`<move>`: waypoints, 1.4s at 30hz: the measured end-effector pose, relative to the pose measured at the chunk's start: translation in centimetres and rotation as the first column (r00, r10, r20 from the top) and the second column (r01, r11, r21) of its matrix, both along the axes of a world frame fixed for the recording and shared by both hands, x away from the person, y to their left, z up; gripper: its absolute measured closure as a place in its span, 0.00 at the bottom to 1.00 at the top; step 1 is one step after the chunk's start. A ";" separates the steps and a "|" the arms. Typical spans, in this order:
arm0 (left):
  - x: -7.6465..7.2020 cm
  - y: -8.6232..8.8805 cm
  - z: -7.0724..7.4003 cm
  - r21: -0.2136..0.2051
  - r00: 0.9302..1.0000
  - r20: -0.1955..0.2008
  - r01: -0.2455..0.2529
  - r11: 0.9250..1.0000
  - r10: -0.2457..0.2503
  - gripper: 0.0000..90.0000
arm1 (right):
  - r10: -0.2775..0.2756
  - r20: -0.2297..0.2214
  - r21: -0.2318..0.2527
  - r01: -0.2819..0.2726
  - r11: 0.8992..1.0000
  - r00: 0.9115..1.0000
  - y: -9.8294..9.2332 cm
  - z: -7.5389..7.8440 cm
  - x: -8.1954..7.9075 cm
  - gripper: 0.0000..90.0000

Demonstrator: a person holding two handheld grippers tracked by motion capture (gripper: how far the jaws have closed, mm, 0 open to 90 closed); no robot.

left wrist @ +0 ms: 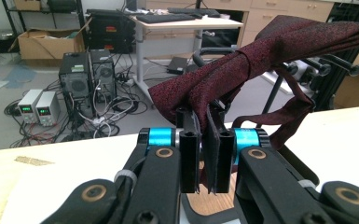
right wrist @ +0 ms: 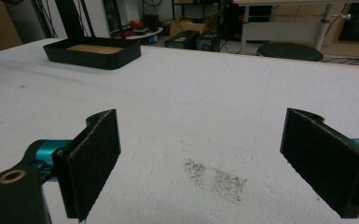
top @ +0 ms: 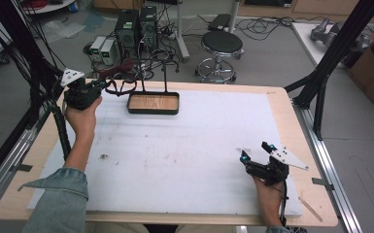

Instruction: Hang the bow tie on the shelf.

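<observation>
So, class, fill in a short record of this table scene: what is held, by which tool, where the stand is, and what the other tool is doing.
held thing: dark red bow tie
holder: left tool, shut on the fabric
stand: black stand with wooden tray base, at the table's far edge
right tool: open, nothing between its jaws, above the white mat
bow tie position: lifted, beside the stand's upright rods

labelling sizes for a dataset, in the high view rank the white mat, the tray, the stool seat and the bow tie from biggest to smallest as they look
1. White mat, by far the largest.
2. Tray.
3. Stool seat, slightly smaller than the tray, but it sits farther from the camera, so this is unsure.
4. Bow tie, partly hidden by the left hand-held gripper.
</observation>
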State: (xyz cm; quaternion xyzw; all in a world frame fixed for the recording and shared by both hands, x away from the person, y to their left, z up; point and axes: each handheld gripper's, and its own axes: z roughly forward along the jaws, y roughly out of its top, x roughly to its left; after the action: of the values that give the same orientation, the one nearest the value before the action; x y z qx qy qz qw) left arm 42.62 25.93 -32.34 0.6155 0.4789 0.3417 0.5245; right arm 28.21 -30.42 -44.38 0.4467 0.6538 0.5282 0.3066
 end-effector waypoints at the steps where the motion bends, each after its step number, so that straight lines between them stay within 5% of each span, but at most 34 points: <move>1: 0.2 0.0 0.1 0.000 1.000 0.000 -0.005 1.000 0.005 0.94 | 0.000 0.001 0.001 0.000 1.000 1.000 0.0 0.0 0.0 0.12; 42: 4.9 0.0 0.0 -0.034 0.998 -0.037 -0.058 0.998 0.057 0.94 | 0.002 -0.009 0.005 -0.002 1.000 1.000 -0.1 -0.1 0.1 0.12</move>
State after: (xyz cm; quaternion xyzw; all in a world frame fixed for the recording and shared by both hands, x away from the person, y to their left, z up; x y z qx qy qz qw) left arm 47.53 25.92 -32.38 0.5981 0.5117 0.3373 0.5164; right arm 28.33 -30.54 -44.46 0.4493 0.6544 0.5280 0.3019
